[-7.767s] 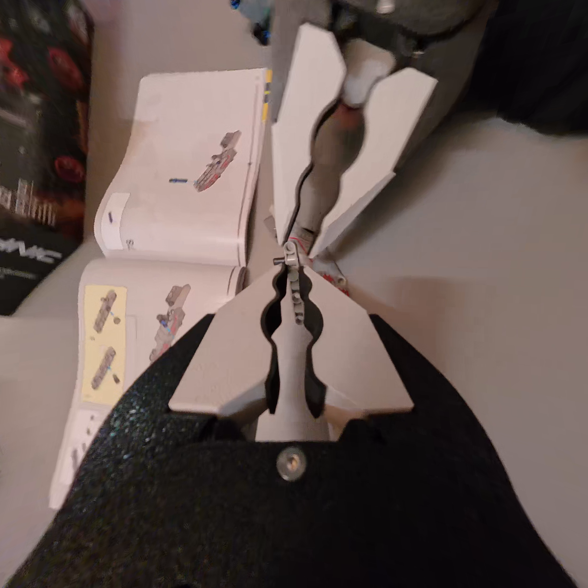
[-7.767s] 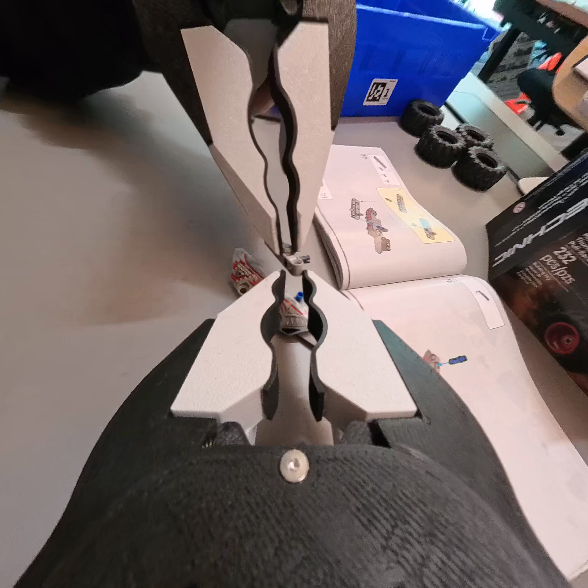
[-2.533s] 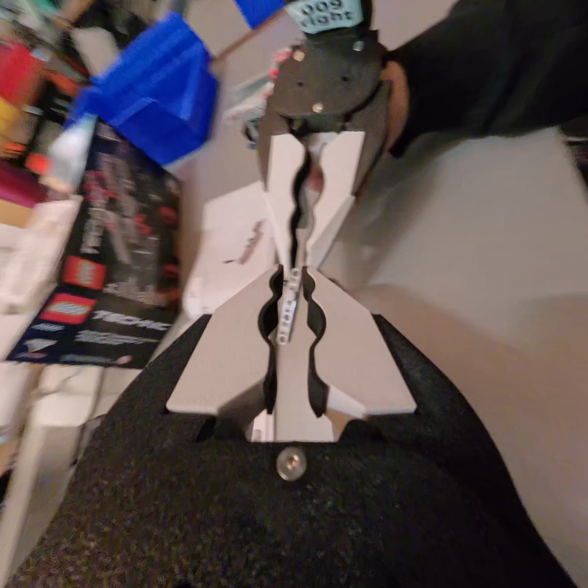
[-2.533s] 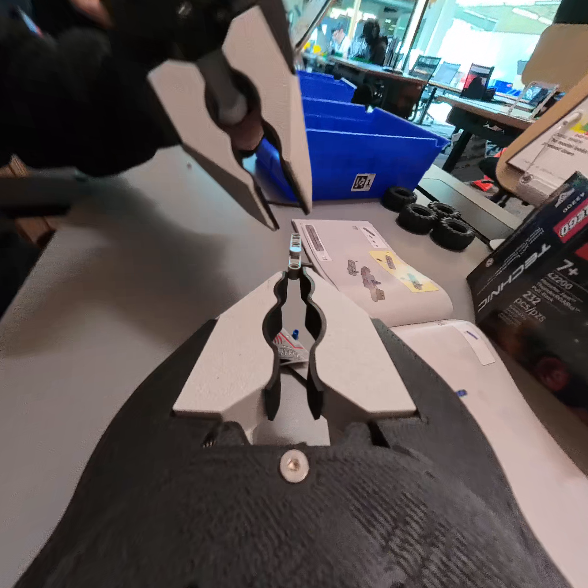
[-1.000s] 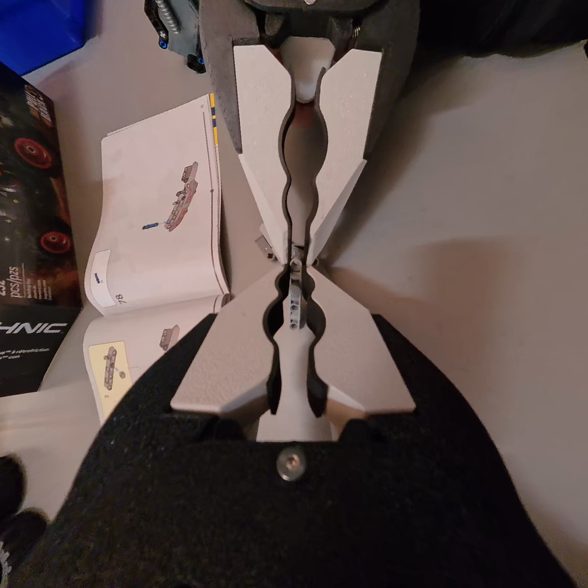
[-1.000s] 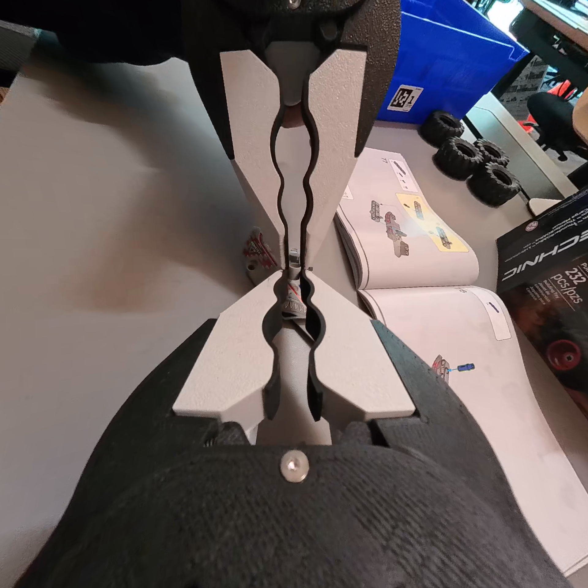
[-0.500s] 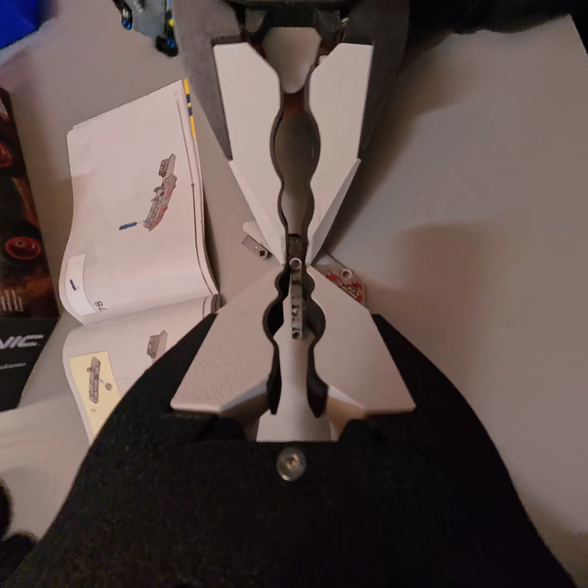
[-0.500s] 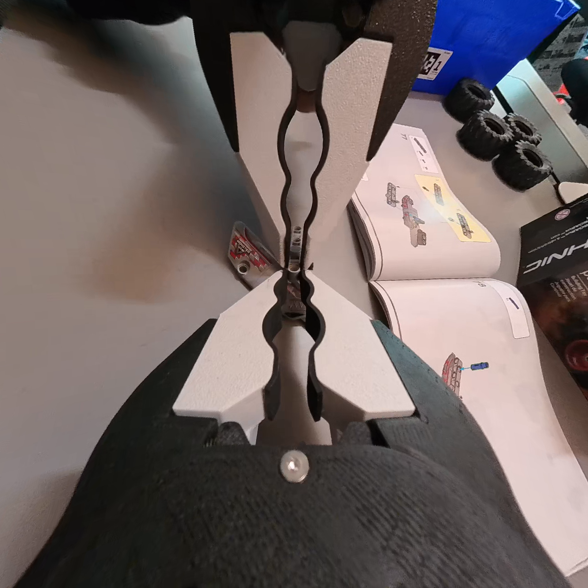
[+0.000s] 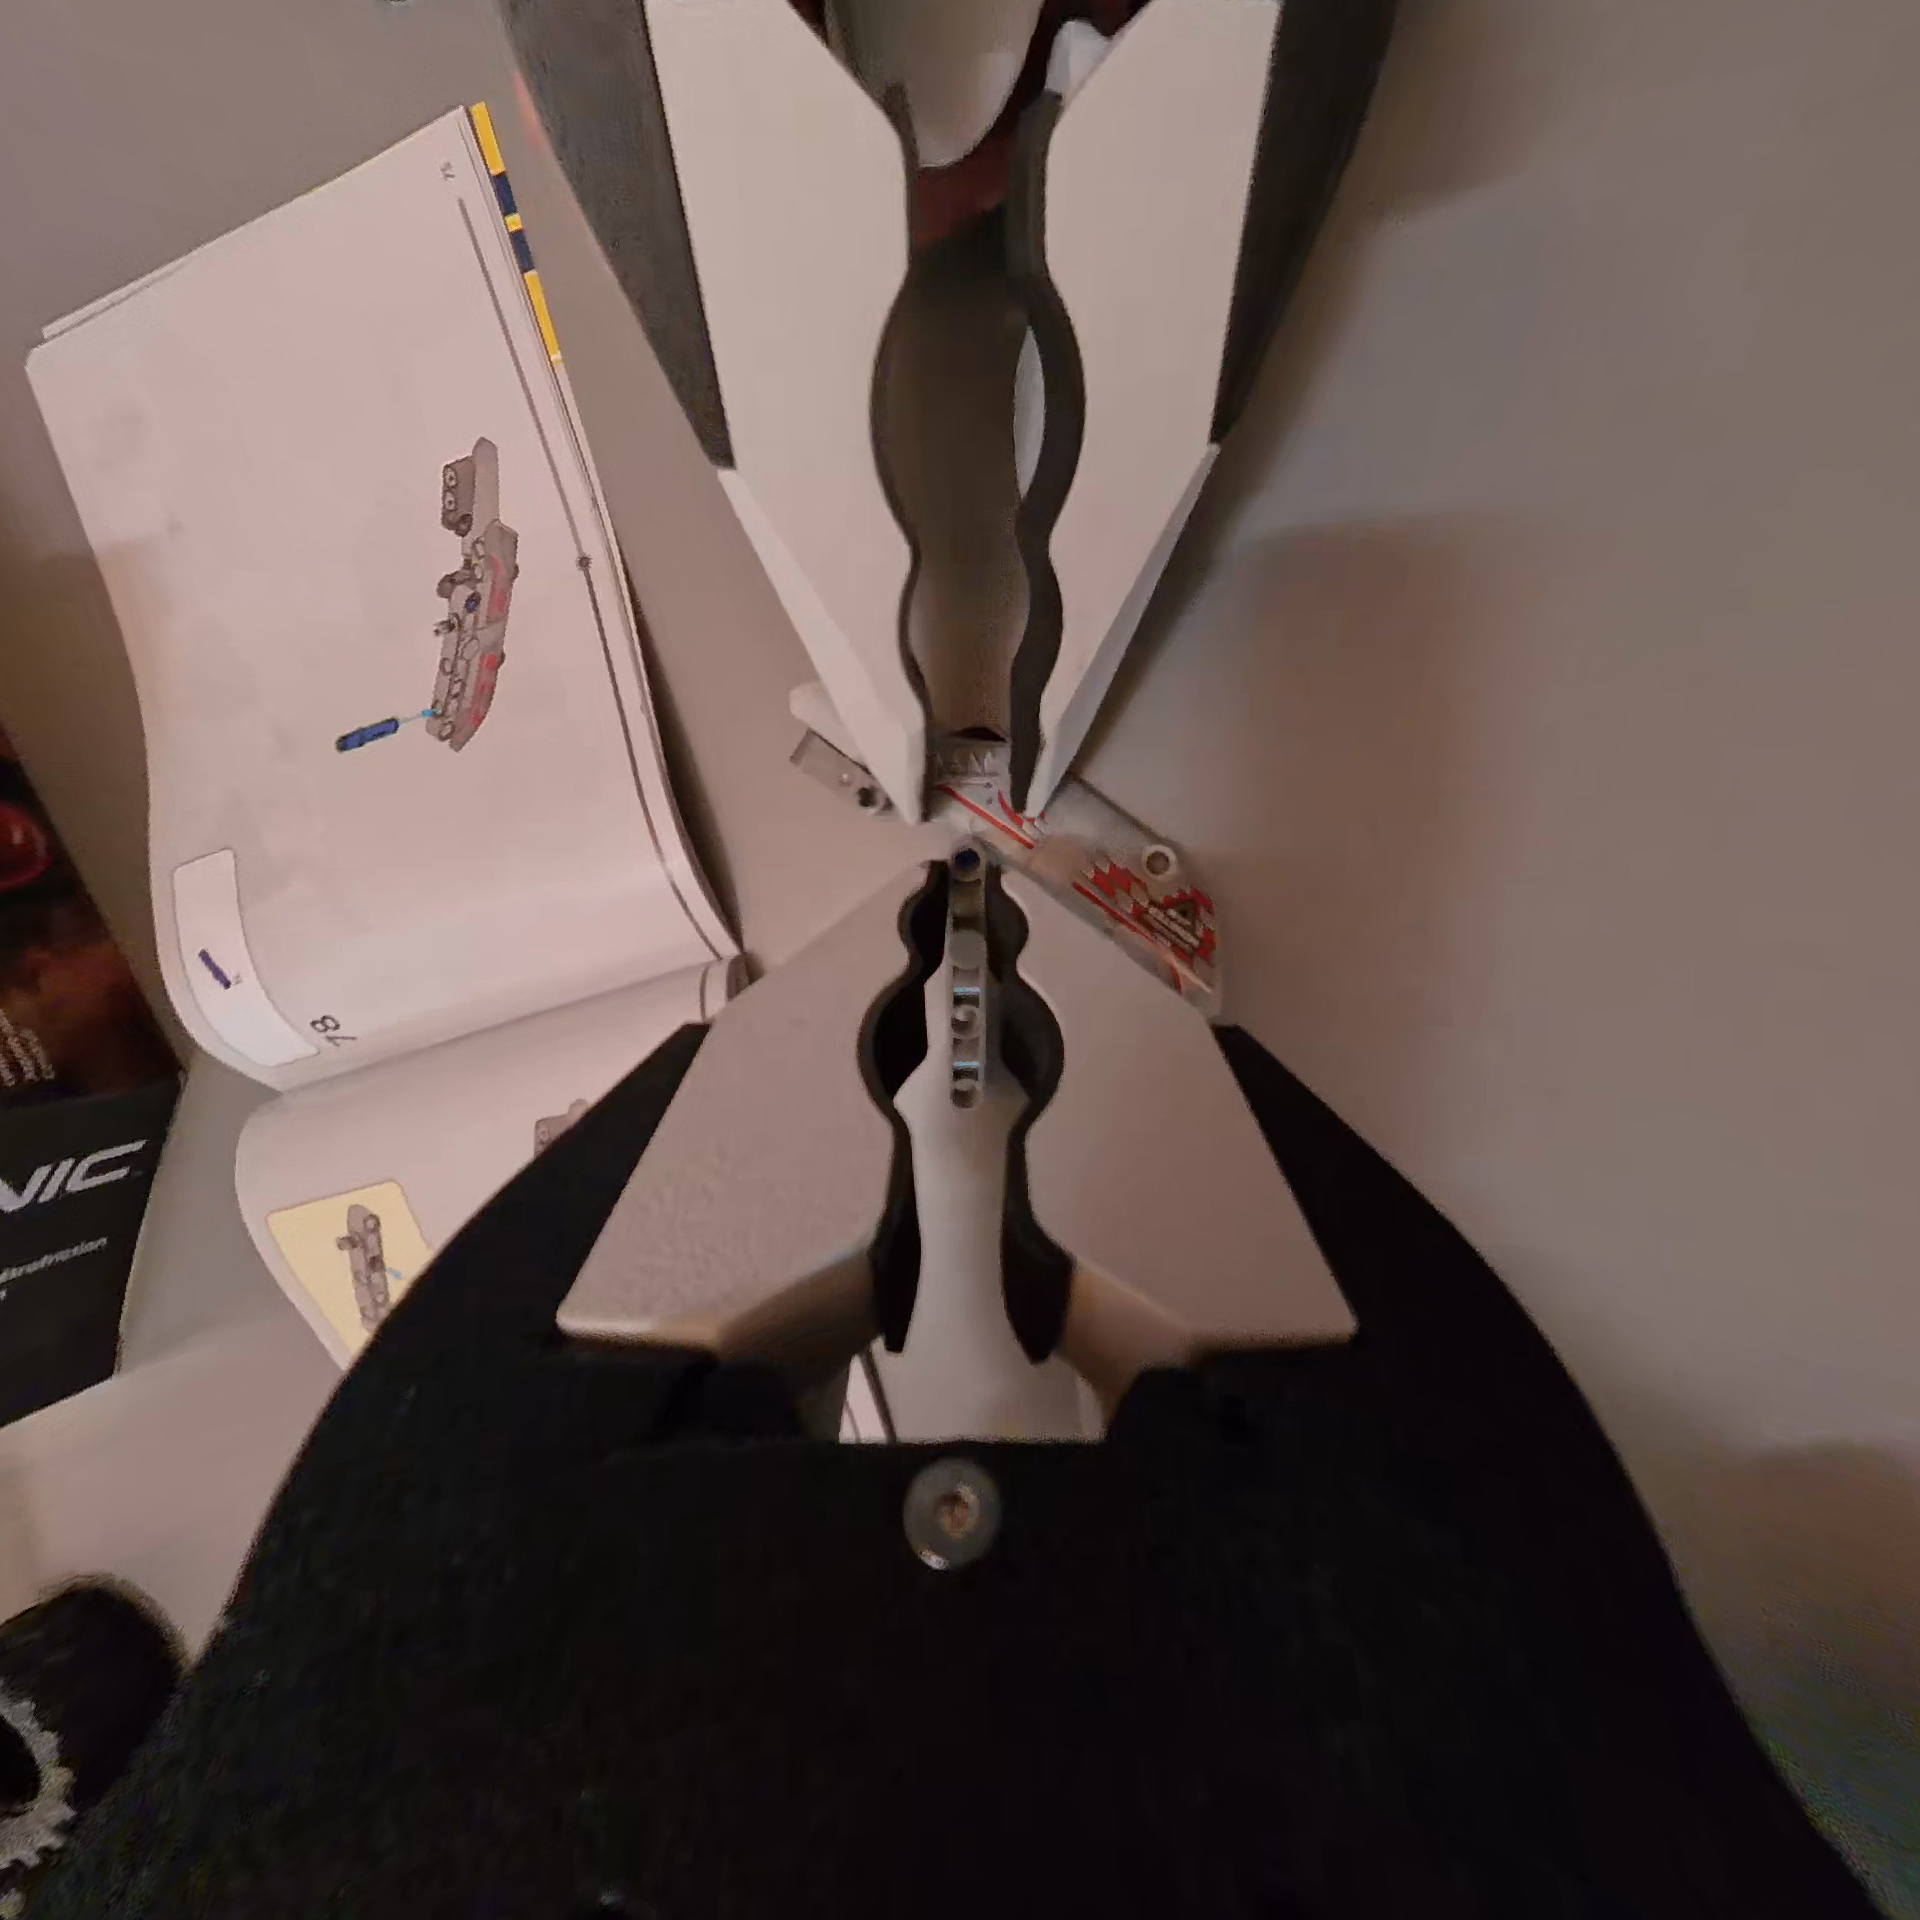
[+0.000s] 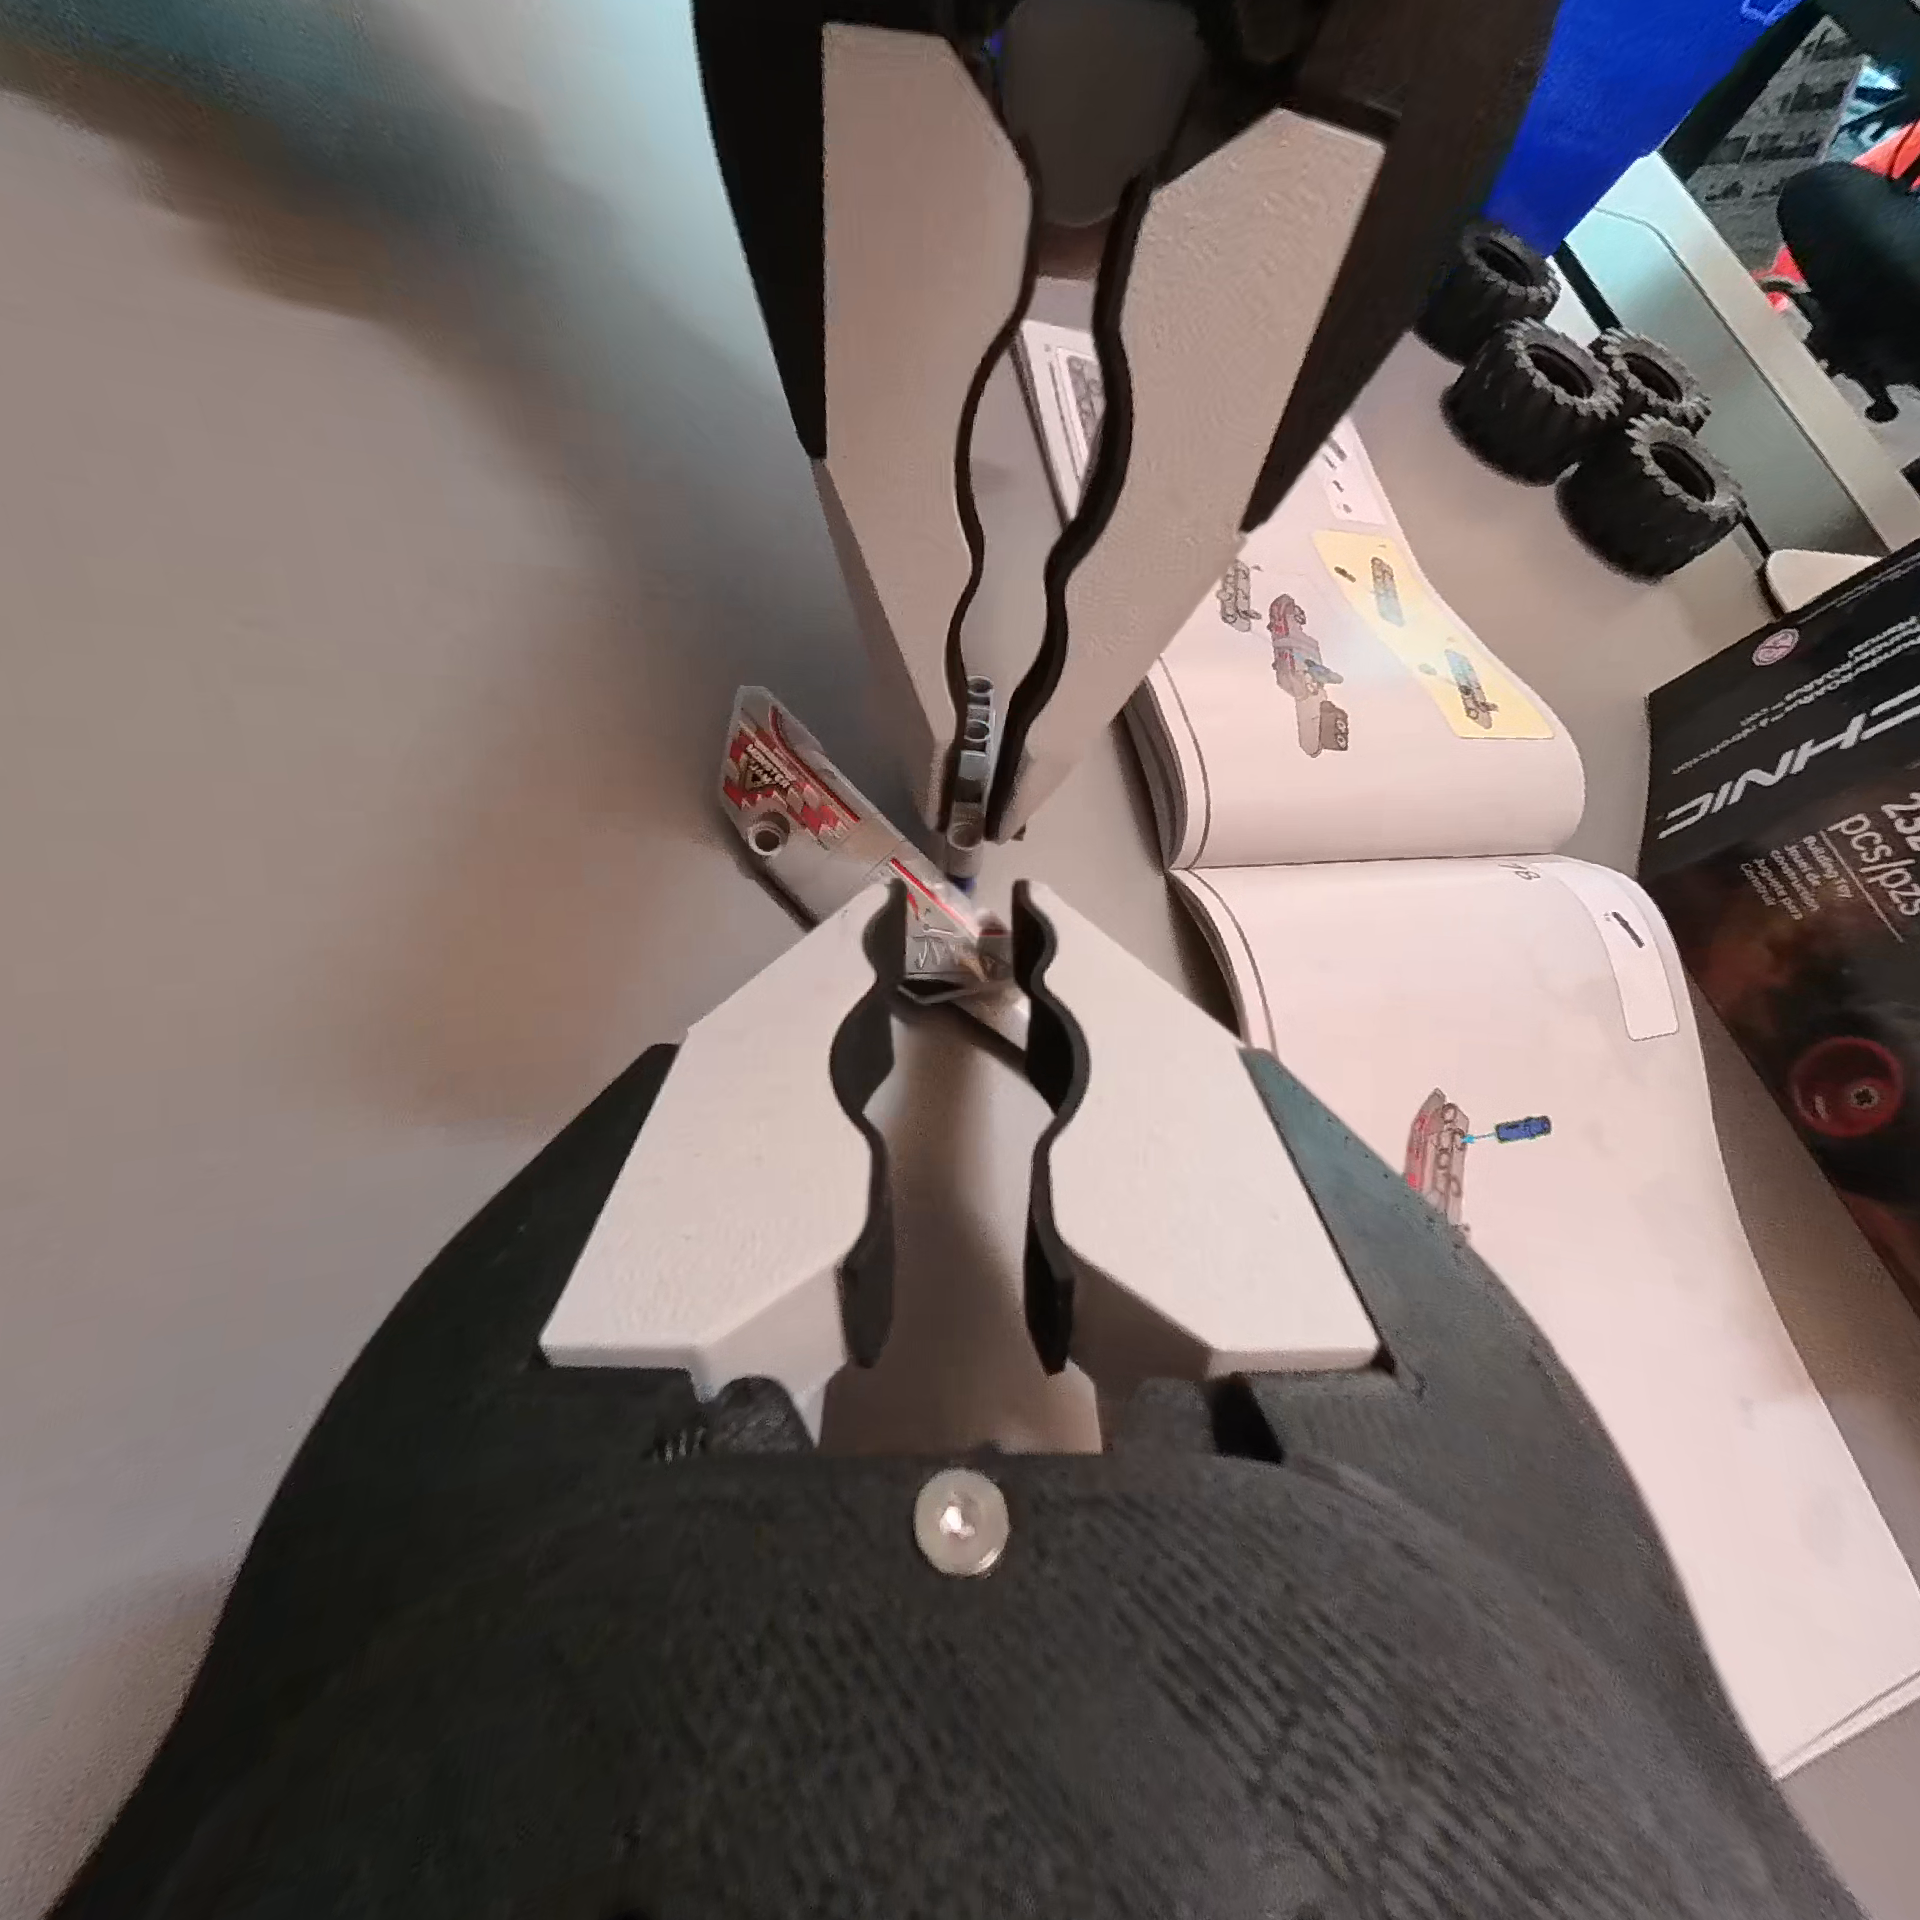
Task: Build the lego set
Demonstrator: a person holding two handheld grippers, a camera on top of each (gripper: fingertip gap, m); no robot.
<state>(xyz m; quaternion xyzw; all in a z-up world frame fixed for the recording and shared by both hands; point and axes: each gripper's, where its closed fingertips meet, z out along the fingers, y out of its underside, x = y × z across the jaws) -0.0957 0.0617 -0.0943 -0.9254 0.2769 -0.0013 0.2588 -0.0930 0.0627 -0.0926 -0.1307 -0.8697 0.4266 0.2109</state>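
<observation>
2 handheld grippers meet tip to tip over a pale grey tabletop (image 9: 1558, 727). In the left wrist view, the left gripper (image 9: 964, 883), with grey fingers edged in wavy black pads, is clenched on a slim light-grey lego beam with a row of holes (image 9: 968, 997), which runs lengthwise between its pads with a small blue pin (image 9: 966, 858) at its far tip. Facing it from above, the right gripper (image 9: 971, 800) has its fingertips around one end of a grey lego panel printed with a red and white pattern (image 9: 1138, 894); the panel's other end juts out to the right of both grippers. To the left lies an open white instruction booklet with drawings of grey parts (image 9: 343, 665), and beside it the corner of a black cardboard box (image 9: 62, 1195).

In the right wrist view, the right gripper (image 10: 956, 904) has its jaws set apart, with the patterned panel (image 10: 800, 821) passing between its tips; whether the pads actually press it cannot be told. The panel's far end reaches up and left onto the table (image 10: 364, 727). The left gripper (image 10: 971, 821) comes down from above, the beam (image 10: 971, 769) pinched upright between its pads and its lower tip just above the panel. To the right lie the booklet (image 10: 1403, 935), the box (image 10: 1818, 831) and 4 black knobbly rubber tyres (image 10: 1590, 416) clustered near a blue plastic bin (image 10: 1590, 104).
</observation>
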